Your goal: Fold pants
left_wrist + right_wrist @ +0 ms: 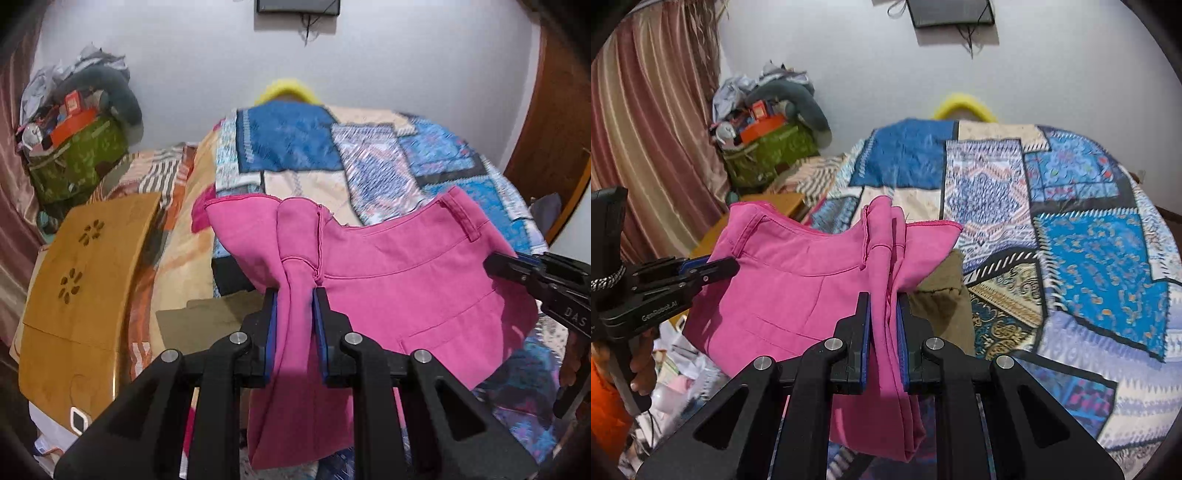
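Pink pants (399,280) hang in the air above the bed, held by both grippers at the waistband. My left gripper (295,295) is shut on a bunched fold of the pink fabric. My right gripper (884,299) is shut on another bunched part of the pants (798,280). In the left wrist view the right gripper (498,264) grips the waistband's right edge. In the right wrist view the left gripper (720,267) grips the left edge. The legs hang down below both grippers and are partly hidden.
A bed with a blue patchwork quilt (1071,229) lies ahead. An olive-brown garment (942,291) lies on it under the pants. A wooden lap table (85,280) stands left. A green bag with clutter (77,155) sits by the curtain (646,129).
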### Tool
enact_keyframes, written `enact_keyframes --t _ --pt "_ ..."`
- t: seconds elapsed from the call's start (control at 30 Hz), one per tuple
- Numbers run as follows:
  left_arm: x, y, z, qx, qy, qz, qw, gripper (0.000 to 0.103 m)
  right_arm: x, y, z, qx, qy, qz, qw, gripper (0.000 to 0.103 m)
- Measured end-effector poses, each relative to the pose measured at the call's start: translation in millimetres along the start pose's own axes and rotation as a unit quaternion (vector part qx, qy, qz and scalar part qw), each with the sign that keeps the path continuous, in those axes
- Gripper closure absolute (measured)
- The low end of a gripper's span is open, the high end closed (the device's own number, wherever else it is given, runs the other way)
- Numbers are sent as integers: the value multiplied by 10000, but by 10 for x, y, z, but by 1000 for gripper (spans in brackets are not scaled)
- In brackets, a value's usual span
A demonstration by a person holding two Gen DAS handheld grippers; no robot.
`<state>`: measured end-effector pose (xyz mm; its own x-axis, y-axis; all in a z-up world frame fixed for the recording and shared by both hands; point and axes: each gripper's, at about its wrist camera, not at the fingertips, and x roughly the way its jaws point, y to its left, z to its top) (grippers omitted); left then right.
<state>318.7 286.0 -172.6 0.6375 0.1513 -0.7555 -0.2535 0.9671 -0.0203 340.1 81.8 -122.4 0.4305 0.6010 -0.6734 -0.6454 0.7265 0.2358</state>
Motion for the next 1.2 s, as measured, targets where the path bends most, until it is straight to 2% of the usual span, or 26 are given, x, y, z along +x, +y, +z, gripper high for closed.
enact_keyframes --t 0.3,0.4,0.47,0.53,0.6,0.67,0.77,0.83,0.93,1.07,1.2 --pt "643 140 -138 -103 454 117 9988 82 516 -84 -33 -159 454 -100 9988 91" --pt "803 164 -199 -110 707 304 9970 81 606 -111 -66 -149 666 -146 9976 90" --pt "834 191 -236 -105 717 372 9967 74 615 -138 -73 -113 693 -219 9973 85" --pt "820 217 -258 -112 727 446 9963 64 587 -162 -72 -112 679 -385 9969 85" --pt "762 223 -266 -81 746 526 9958 61 539 -183 -79 -142 726 -511 9960 81" --pt "682 225 -267 -55 768 567 9954 61 493 -200 -84 -165 785 -600 9950 73" --pt "459 203 -251 -87 703 487 9963 59 294 -196 -99 -200 678 -697 9951 64" --pt "255 163 -227 -82 593 452 9972 50 114 -170 -95 -192 542 -680 9960 64" --pt "-150 56 -178 1 288 430 9987 49 -186 -100 -69 -156 275 -602 9977 64" --pt "-804 -124 -122 135 -232 365 9990 49 -721 88 -18 -222 -259 -455 9984 64" --pt "-1563 -312 -140 232 -877 235 9956 49 -1352 367 0 -351 -904 -279 9949 64"
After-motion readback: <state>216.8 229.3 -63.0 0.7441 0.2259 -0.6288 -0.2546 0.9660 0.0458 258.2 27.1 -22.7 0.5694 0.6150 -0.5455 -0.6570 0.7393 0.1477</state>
